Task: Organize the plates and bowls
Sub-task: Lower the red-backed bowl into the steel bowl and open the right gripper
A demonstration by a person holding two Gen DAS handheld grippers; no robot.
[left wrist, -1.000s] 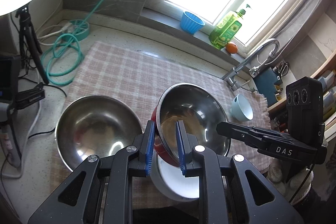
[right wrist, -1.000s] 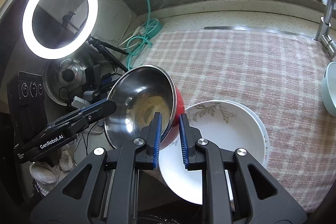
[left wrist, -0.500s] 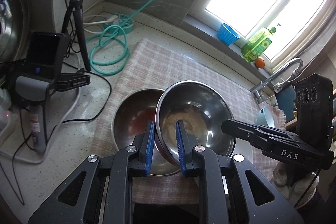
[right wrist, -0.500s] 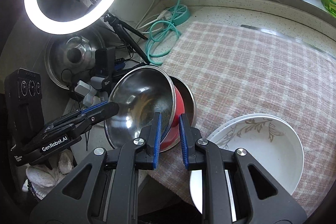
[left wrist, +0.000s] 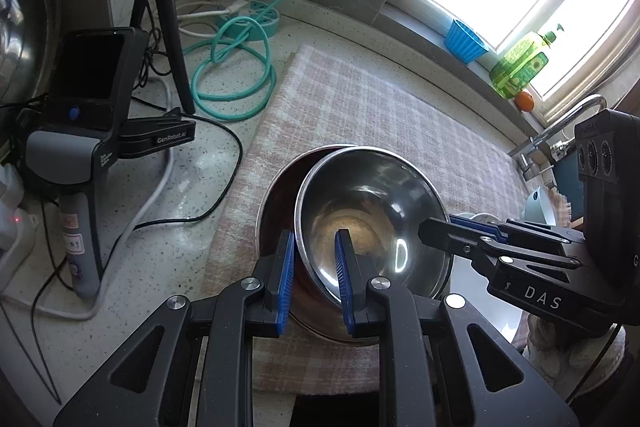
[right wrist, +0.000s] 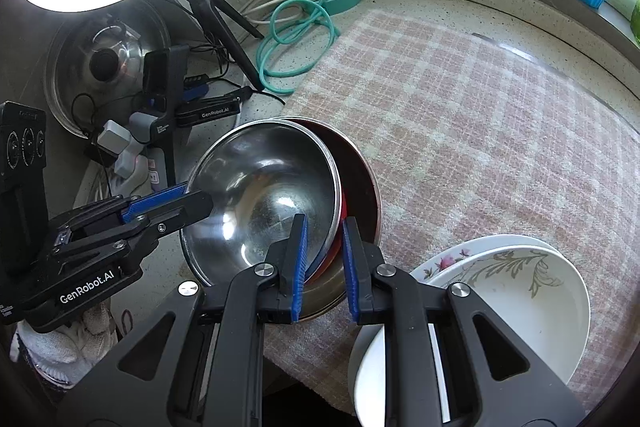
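Observation:
A steel bowl with a red outside (left wrist: 372, 203) (right wrist: 264, 195) hangs tilted inside a larger steel bowl (left wrist: 276, 203) (right wrist: 362, 187) that rests on the checked cloth. My left gripper (left wrist: 314, 249) is shut on the red-sided bowl's near rim. My right gripper (right wrist: 322, 239) is shut on its opposite rim; it also shows in the left wrist view (left wrist: 452, 229). White floral plates (right wrist: 520, 279) are stacked at the cloth's front right.
A spare gripper on a stand (left wrist: 88, 131), cables, a ring light tripod (left wrist: 164, 11) and a teal hose (left wrist: 236, 67) crowd the counter to the left. A blue cup (left wrist: 464, 41), soap bottle (left wrist: 520, 63), tap (left wrist: 560, 127) and pale blue bowl (left wrist: 540, 207) lie to the right.
Both grippers carried the red-sided bowl left, off the white plates, and lowered it into the larger steel bowl. Both kept their grip on it.

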